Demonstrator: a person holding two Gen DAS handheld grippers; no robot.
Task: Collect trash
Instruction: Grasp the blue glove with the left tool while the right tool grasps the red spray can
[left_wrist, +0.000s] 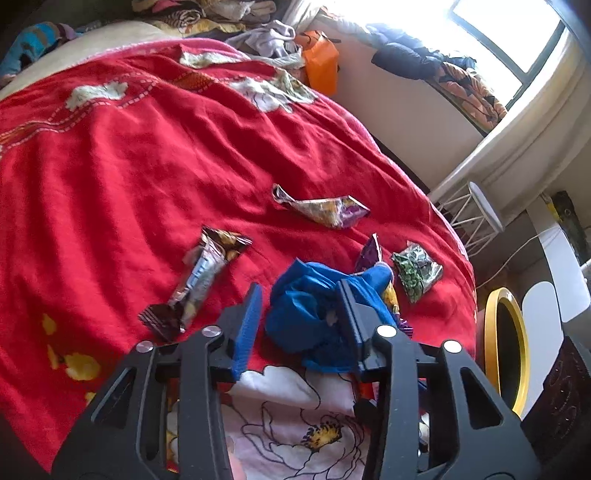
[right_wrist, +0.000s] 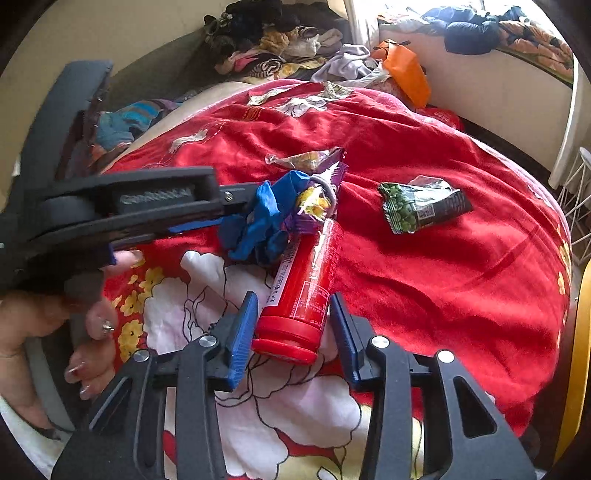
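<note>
Trash lies scattered over a red bedspread (left_wrist: 147, 155) with white flower prints, on a bed. Nearest the left gripper (left_wrist: 301, 321) is a crumpled blue plastic bag (left_wrist: 299, 317). It sits between the jaws: the right-hand finger is sunk into its folds, while the left-hand finger stands clear of it with red cloth showing in the gap, so the jaws are partly spread and not clamped on it. To the left of the bag lies a long silver and brown snack wrapper (left_wrist: 199, 277). Beyond the bag is a twisted foil wrapper (left_wrist: 321, 208), and to the right a small green packet (left_wrist: 415, 271) and a purple wrapper (left_wrist: 369, 253), the purple one touching the bag.

From the right wrist view, a red tube with a red cap (right_wrist: 303, 291) lies on the bedspread, cap end toward the camera, between the fingers of the right gripper (right_wrist: 293, 332). The jaws are partly spread around it; the left-hand pad sits just beside the cap, the right-hand pad is apart from it, and no firm pinch shows. The tube's far end runs under the purple wrapper (right_wrist: 317, 206) and blue bag (right_wrist: 258, 225). The left gripper (right_wrist: 236, 206) comes in from the left side, held by a hand (right_wrist: 44, 325), its tip at the blue bag. The green packet (right_wrist: 421, 206) lies well apart to the right.

A yellow-rimmed bin (left_wrist: 511, 347) stands beside the bed, and clothes (right_wrist: 280, 40) are piled at the far end.
</note>
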